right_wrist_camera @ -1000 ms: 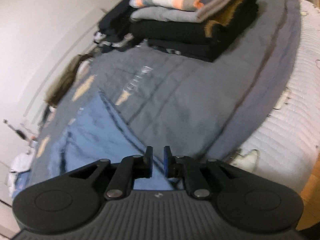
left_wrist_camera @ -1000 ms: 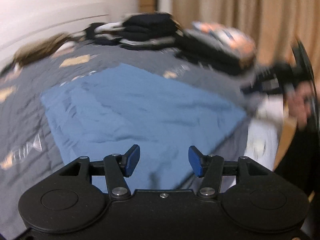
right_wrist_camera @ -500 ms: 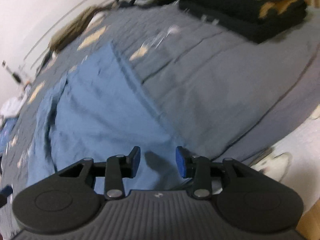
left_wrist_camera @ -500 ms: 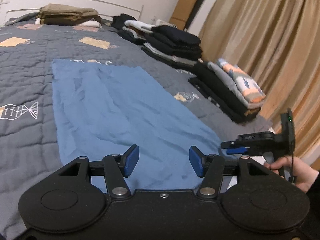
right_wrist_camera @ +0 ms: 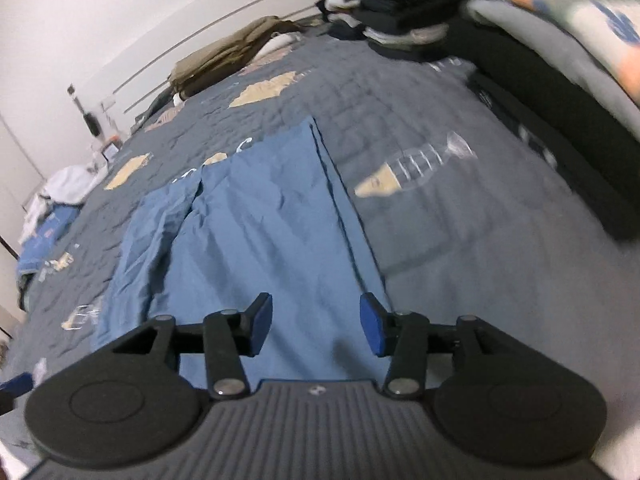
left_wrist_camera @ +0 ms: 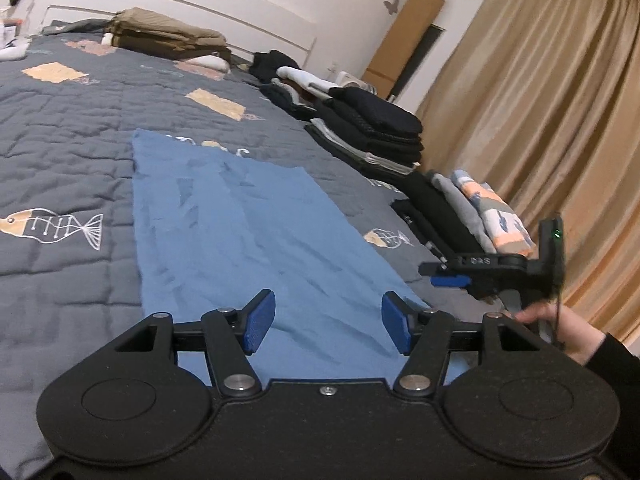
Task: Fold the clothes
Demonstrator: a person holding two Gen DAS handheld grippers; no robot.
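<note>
Blue garment (left_wrist_camera: pixel 248 240): spread long and mostly flat on the grey quilt (left_wrist_camera: pixel 68 128), running forward and away from both grippers, near edge just under and ahead of the fingertips; in the right wrist view a split at the far end, left part rumpled, and a doubled edge down the right side, so possibly trousers, or something already laid over once lengthwise. Left gripper (left_wrist_camera: pixel 328 326): released, blue pads wide apart, nothing between them, poised low over the near edge. Right gripper (right_wrist_camera: pixel 316 328): likewise released and empty, over the near right part of the cloth; seen also from the left wrist view off to the right (left_wrist_camera: pixel 448 278), held in a hand (left_wrist_camera: pixel 560 332), just beside the garment's near right corner. Stacks of folded clothes (left_wrist_camera: pixel 384 128): ahead and to the right, along the quilt's edge; a brown pile (left_wrist_camera: pixel 168 36) far ahead by the headboard. Step in hand, as a judgement: between grasps on a flattened garment, fitting either smoothing out before a fold or a pause after a lengthwise fold. Next grasp, whichever it is: pads closing on a hem or corner, both layers caught where doubled, cloth kept taut between the two grippers to avoid dragging in new creases.
</note>
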